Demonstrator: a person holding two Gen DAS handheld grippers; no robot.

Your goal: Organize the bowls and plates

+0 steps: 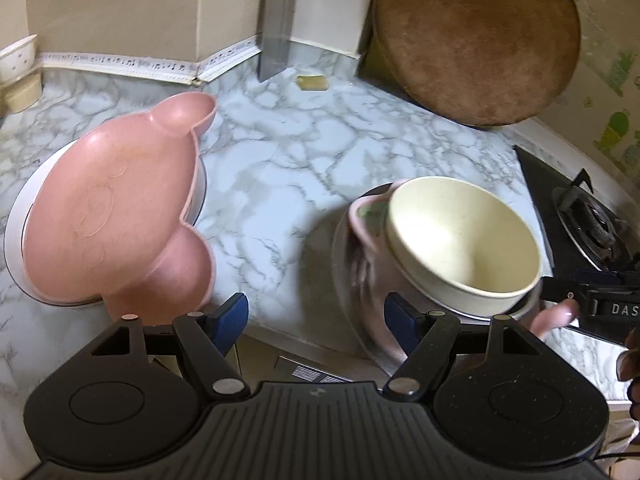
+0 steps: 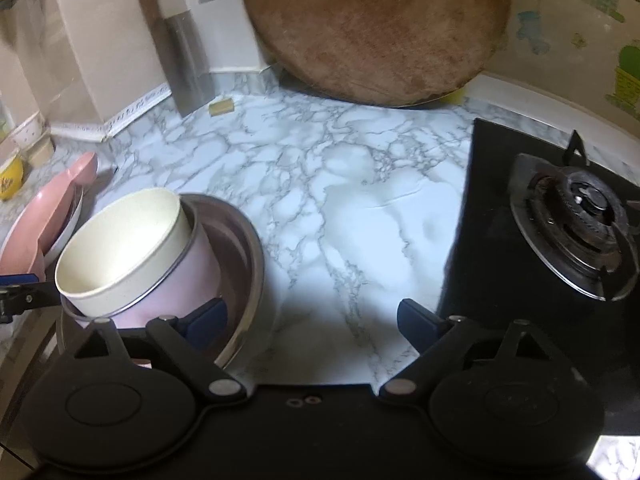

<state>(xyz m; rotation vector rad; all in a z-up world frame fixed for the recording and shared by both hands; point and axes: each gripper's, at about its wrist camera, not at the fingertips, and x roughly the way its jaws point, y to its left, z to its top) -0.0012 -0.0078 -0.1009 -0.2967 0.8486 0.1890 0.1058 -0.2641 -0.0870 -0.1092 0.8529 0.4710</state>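
A cream bowl lies tilted inside a pale pink bowl, and both sit in a steel bowl on the marble counter. Left of them a pink animal-shaped plate rests slanted on a white dish. My left gripper stands open over the counter's front edge between the plate and the steel bowl, holding nothing. My right gripper is open: its left finger is inside the steel bowl beside the pink bowl, and its right finger is outside over bare marble.
A round wooden chopping board and a cleaver lean on the back wall. A black gas hob fills the right side. Small cups stand far left. A small yellowish block lies by the cleaver.
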